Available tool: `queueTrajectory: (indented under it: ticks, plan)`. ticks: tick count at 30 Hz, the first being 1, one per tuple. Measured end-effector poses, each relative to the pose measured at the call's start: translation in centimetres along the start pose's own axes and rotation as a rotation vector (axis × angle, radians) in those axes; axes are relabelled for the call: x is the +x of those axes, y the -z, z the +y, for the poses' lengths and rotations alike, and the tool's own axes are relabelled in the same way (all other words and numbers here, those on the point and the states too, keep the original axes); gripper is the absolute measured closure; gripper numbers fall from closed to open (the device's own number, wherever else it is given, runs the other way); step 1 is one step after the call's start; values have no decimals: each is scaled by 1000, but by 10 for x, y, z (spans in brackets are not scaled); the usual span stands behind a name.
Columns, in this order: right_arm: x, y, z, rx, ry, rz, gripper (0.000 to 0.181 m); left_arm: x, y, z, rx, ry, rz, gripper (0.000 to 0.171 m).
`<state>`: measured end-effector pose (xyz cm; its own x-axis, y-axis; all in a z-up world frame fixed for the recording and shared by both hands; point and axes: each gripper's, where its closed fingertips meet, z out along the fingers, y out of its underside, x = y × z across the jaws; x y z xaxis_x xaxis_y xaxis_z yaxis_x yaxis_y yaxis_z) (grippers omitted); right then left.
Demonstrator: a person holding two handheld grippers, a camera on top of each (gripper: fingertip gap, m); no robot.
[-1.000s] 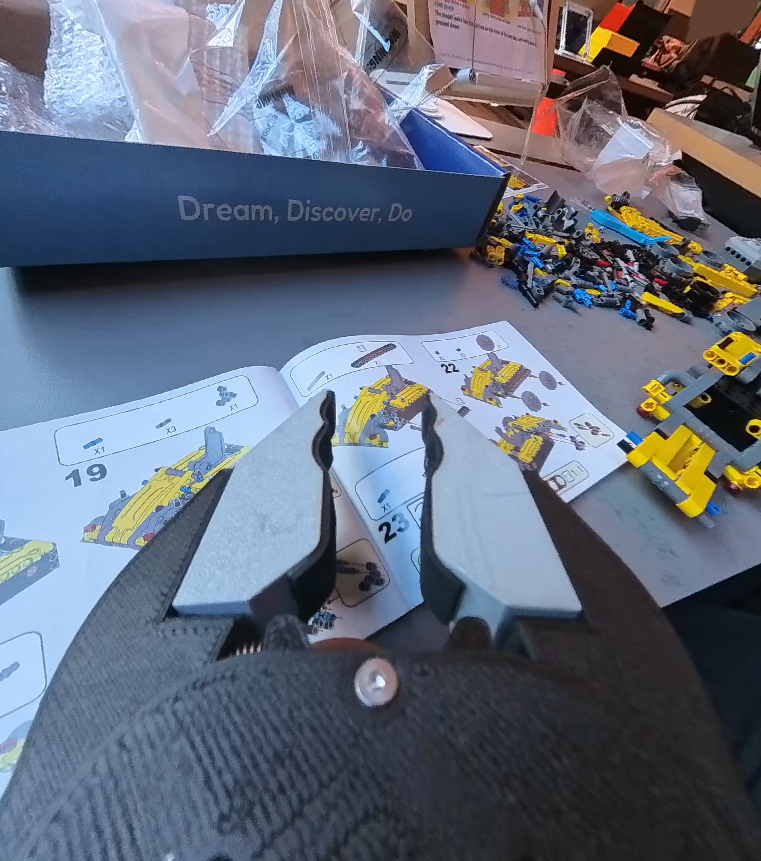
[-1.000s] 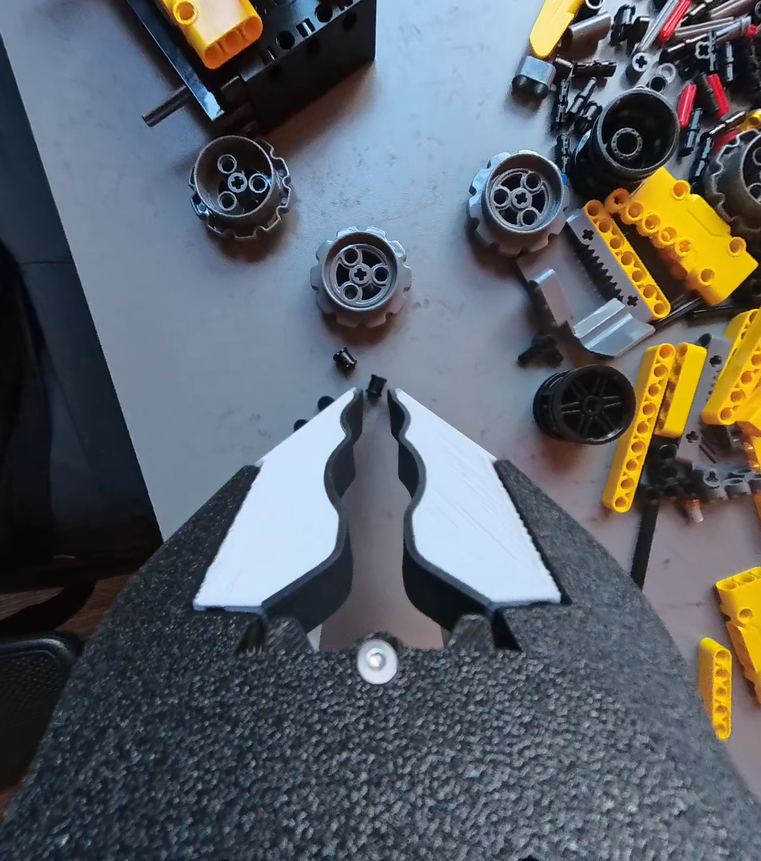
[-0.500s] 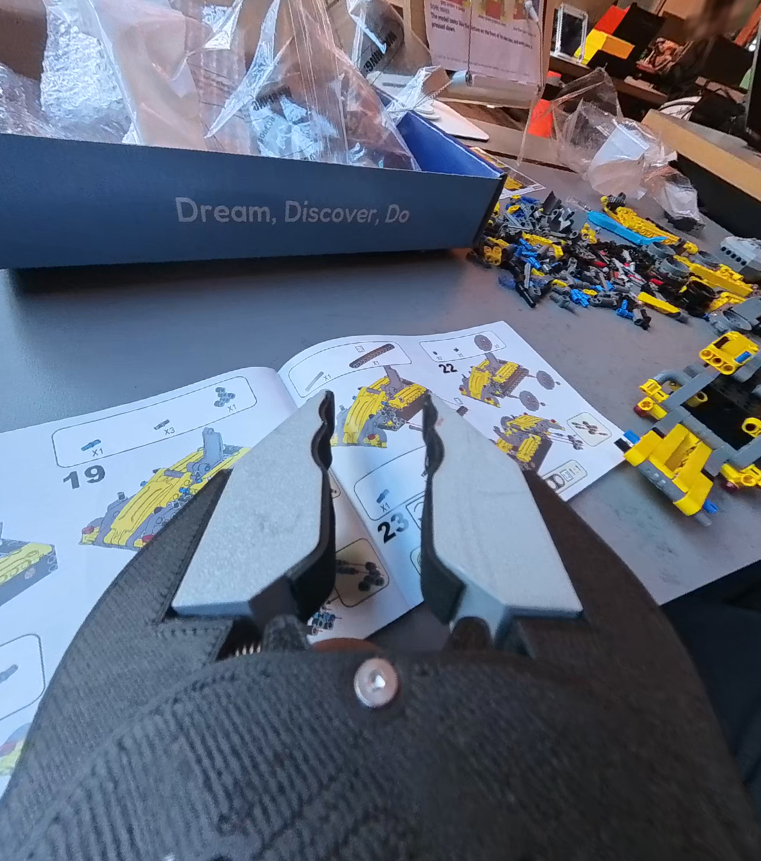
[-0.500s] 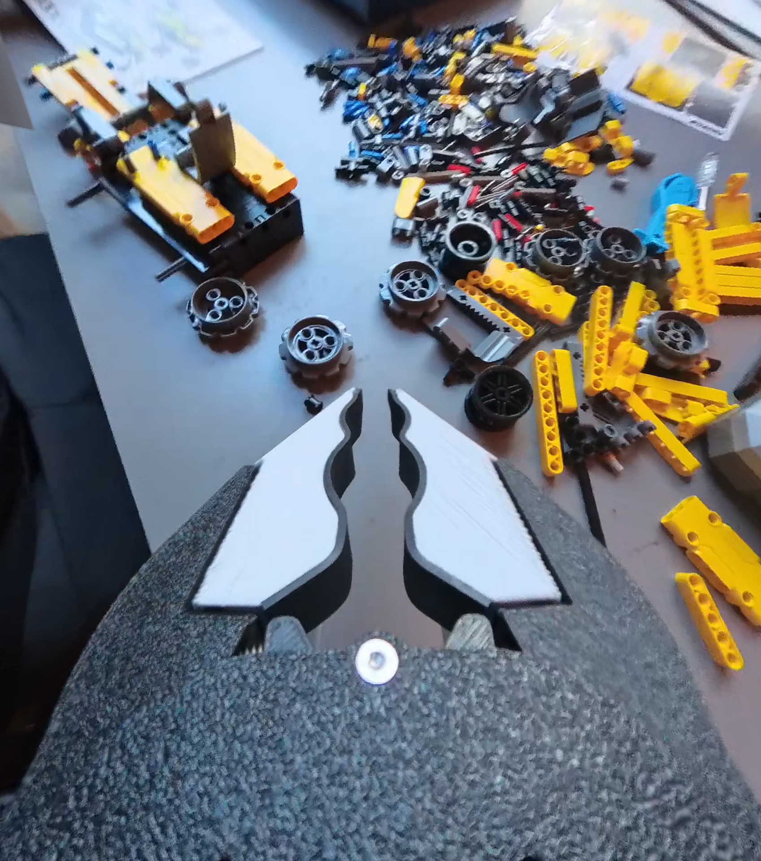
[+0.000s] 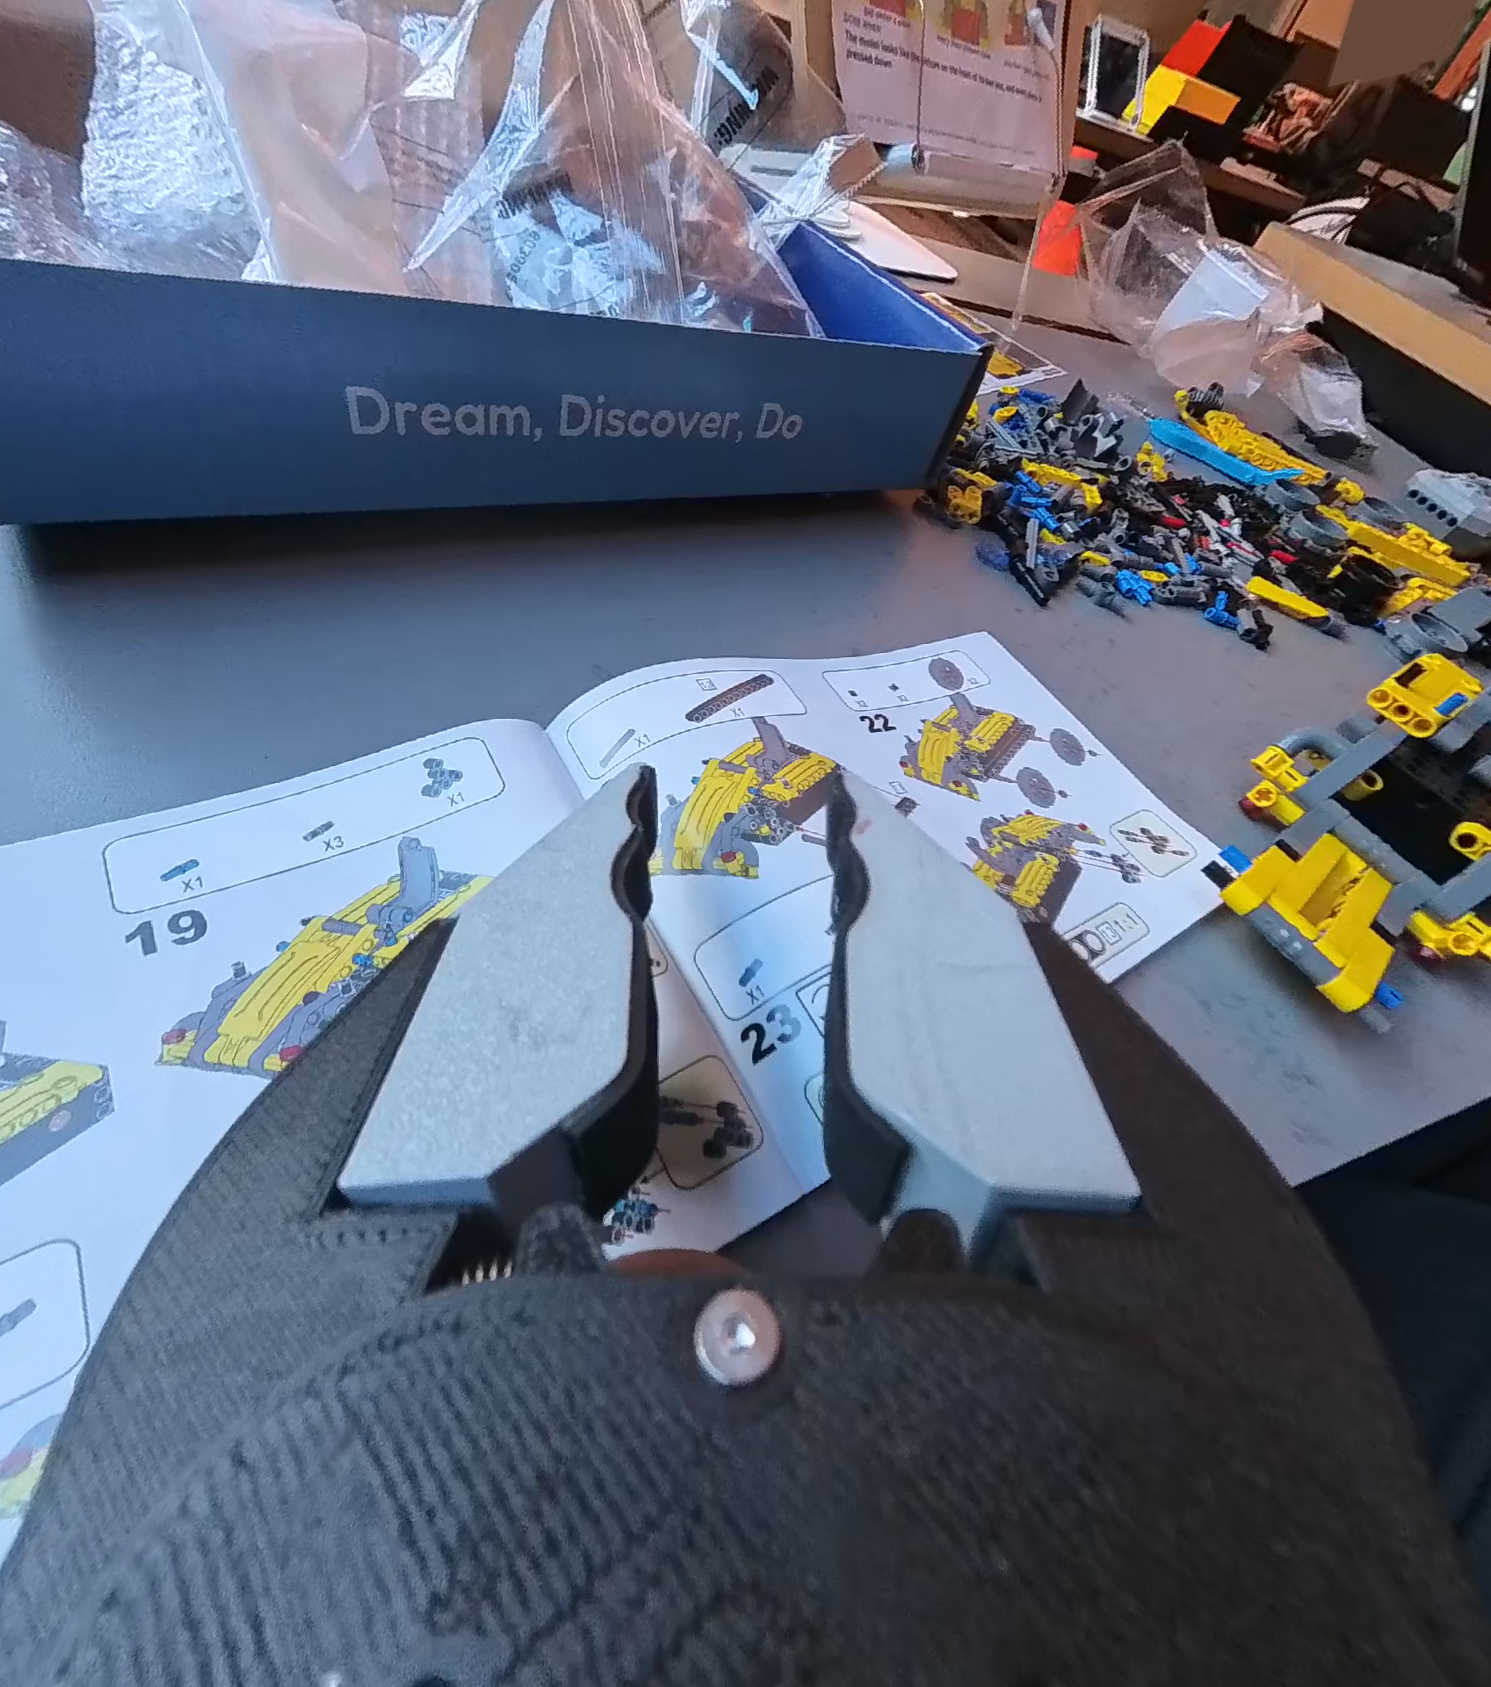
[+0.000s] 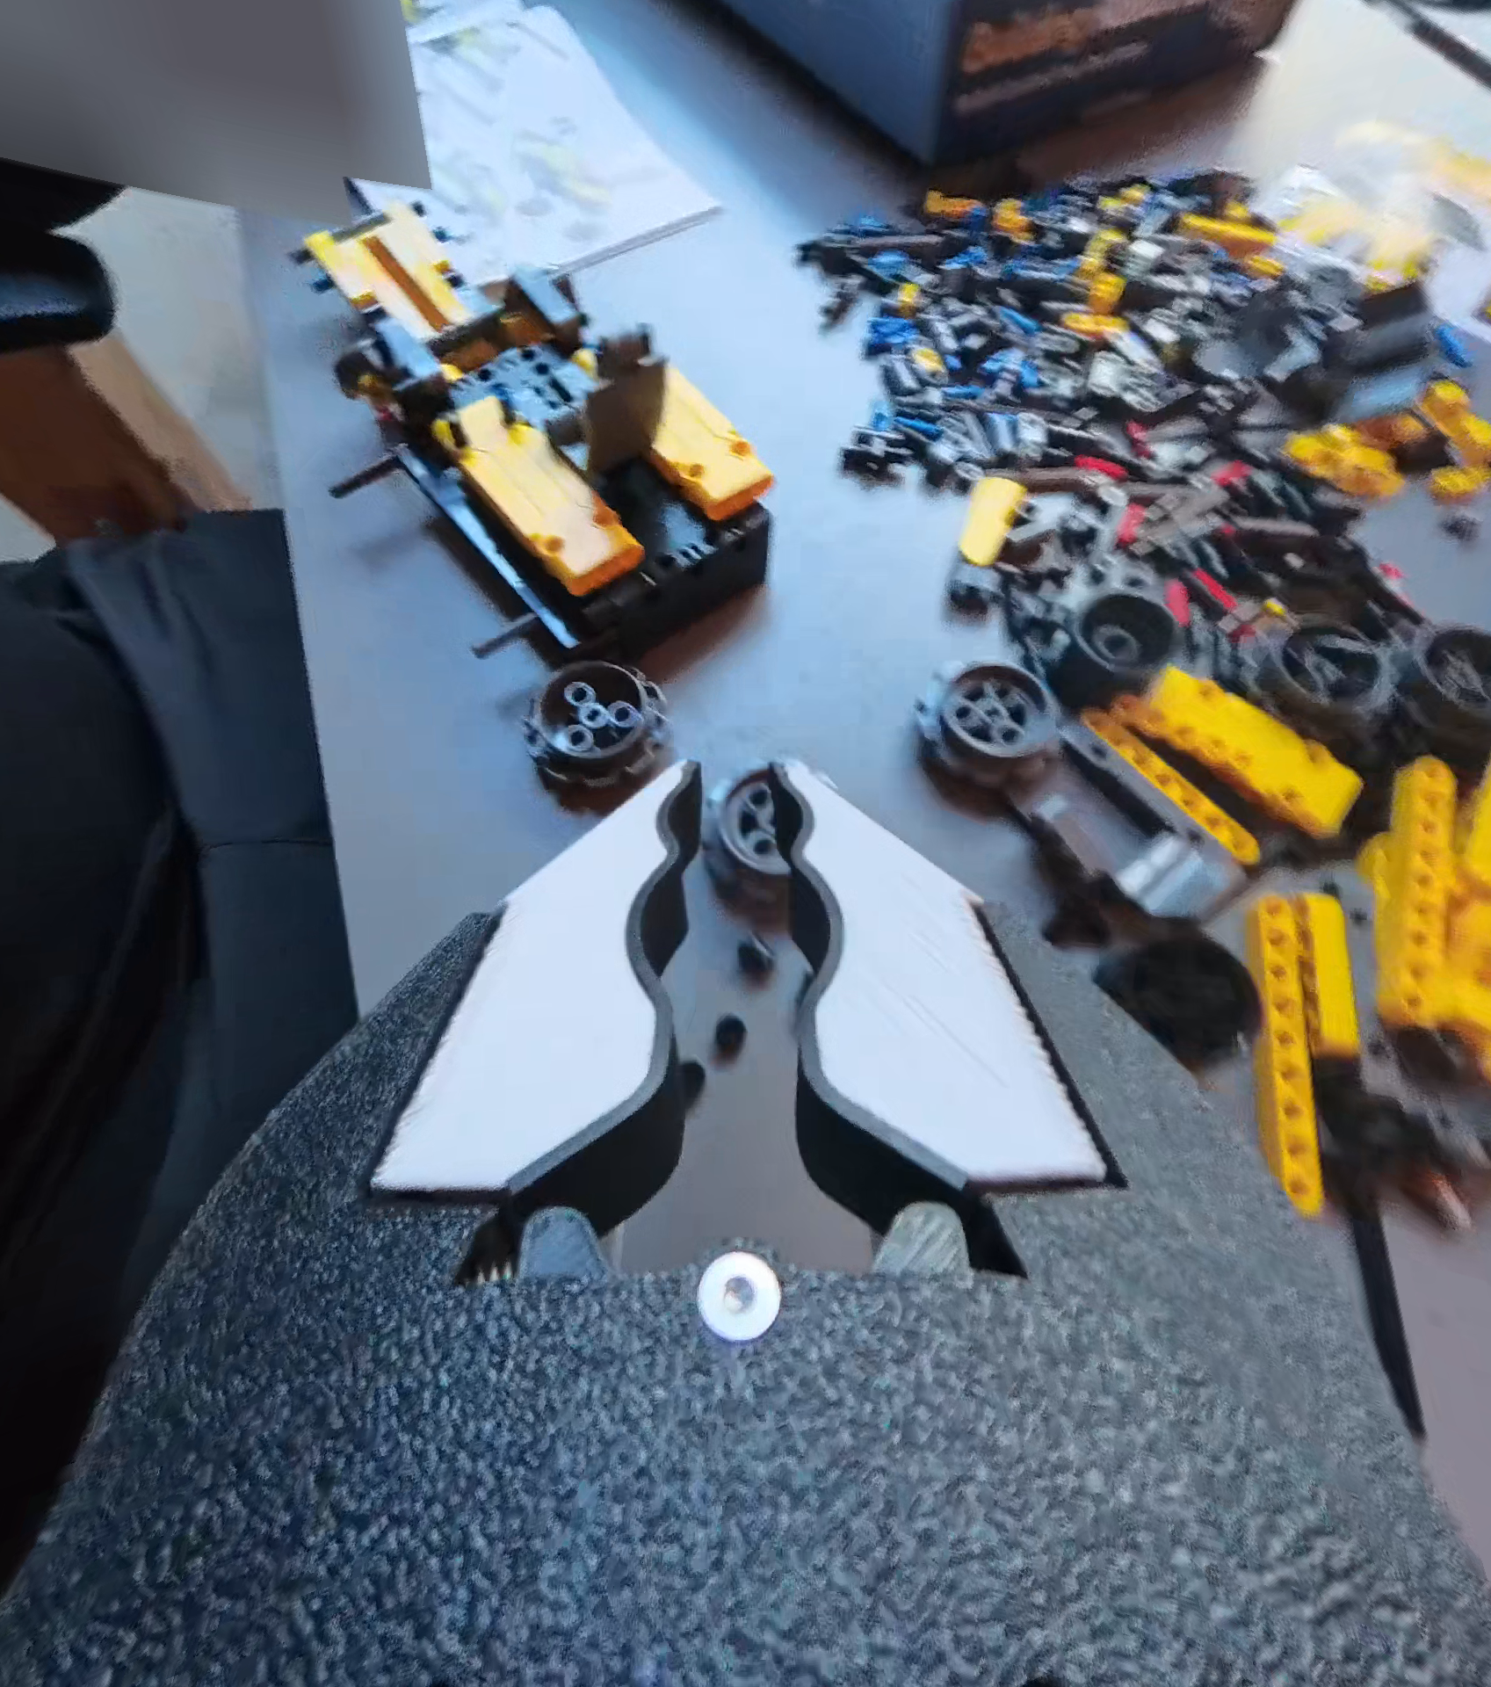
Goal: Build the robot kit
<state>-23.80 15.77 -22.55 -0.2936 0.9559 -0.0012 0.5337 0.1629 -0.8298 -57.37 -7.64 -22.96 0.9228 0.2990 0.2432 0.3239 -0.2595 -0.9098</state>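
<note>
My left gripper (image 5: pixel 741 794) is open and empty, held just above an open instruction booklet (image 5: pixel 312 849) on the grey table. My right gripper (image 6: pixel 737 776) is narrowly open and holds nothing. A grey toothed wheel (image 6: pixel 750 822) lies on the table right behind its tips and shows through the gap. Two small black pins (image 6: pixel 755 954) lie on the table between its fingers. A second wheel (image 6: pixel 595 730) lies just left of the tips, and a third (image 6: pixel 992 717) to the right. The right wrist view is motion-blurred.
A partly built yellow and black model (image 6: pixel 541 475) stands beyond the wheels; it also shows in the left wrist view (image 5: pixel 1408 858). A loose parts pile (image 6: pixel 1180 365) and yellow beams (image 6: pixel 1289 1032) fill the right. A blue box (image 5: pixel 449 402) with plastic bags stands behind the booklet. A person's dark clothing (image 6: pixel 84 822) is at the table edge. About 40 cm separates my left fingertips from my right.
My right gripper has tilted up from looking straight down and moved forward past the small pins to the grey wheel, with its gap slightly wider. My left gripper has barely moved.
</note>
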Motion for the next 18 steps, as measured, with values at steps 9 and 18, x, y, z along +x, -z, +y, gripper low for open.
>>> queueTrajectory:
  ticks: [9,18]
  plan:
    - [33,-21,-21,-135,139,150,168,-1,0,0,0,2,-8,139]
    - [-45,17,4,-175,147,-185,170,0,0,0,4,2,-1,139]
